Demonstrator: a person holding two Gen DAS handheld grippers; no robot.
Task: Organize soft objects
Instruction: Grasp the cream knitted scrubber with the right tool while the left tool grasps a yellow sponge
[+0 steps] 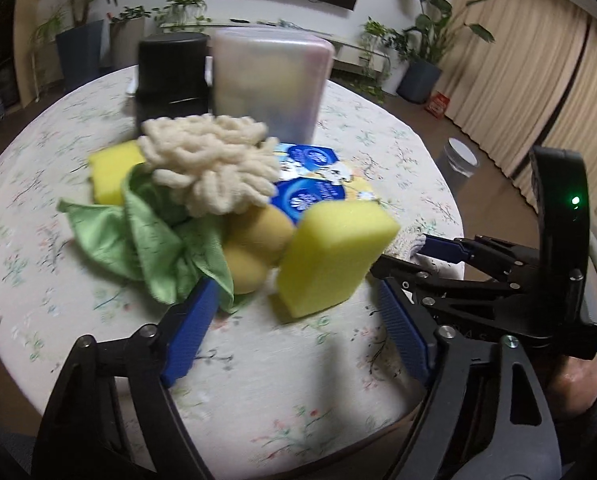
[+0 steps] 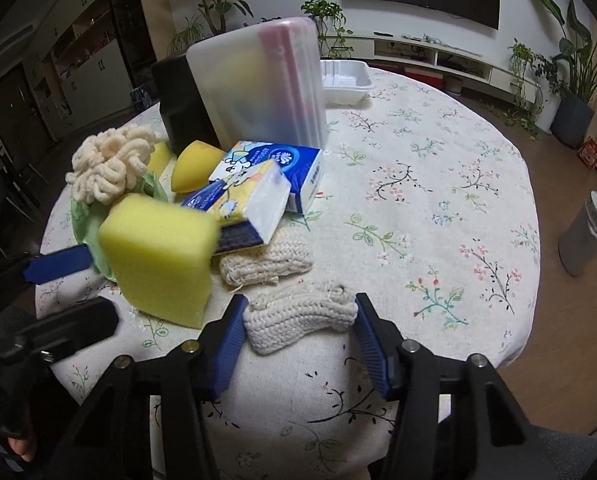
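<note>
A pile of soft things lies on the round table. A yellow sponge (image 1: 330,256) stands at its front; it also shows in the right wrist view (image 2: 162,256). Behind it lie a cream chenille mop head (image 1: 214,164), a green cloth (image 1: 150,240), two round tan sponges (image 1: 254,244), a second yellow sponge (image 1: 114,176) and blue tissue packs (image 1: 310,188). My left gripper (image 1: 294,316) is open, just short of the front sponge. My right gripper (image 2: 300,320) is open, its blue pads on either side of a cream knitted cloth (image 2: 298,320). A second knitted cloth (image 2: 266,264) lies behind it.
A frosted plastic box (image 1: 270,84) and a black container (image 1: 170,76) stand upright behind the pile. A white tray (image 2: 342,80) sits at the table's far edge. The table has a floral cloth (image 2: 418,200). A grey bin (image 2: 590,236) stands on the floor to the right.
</note>
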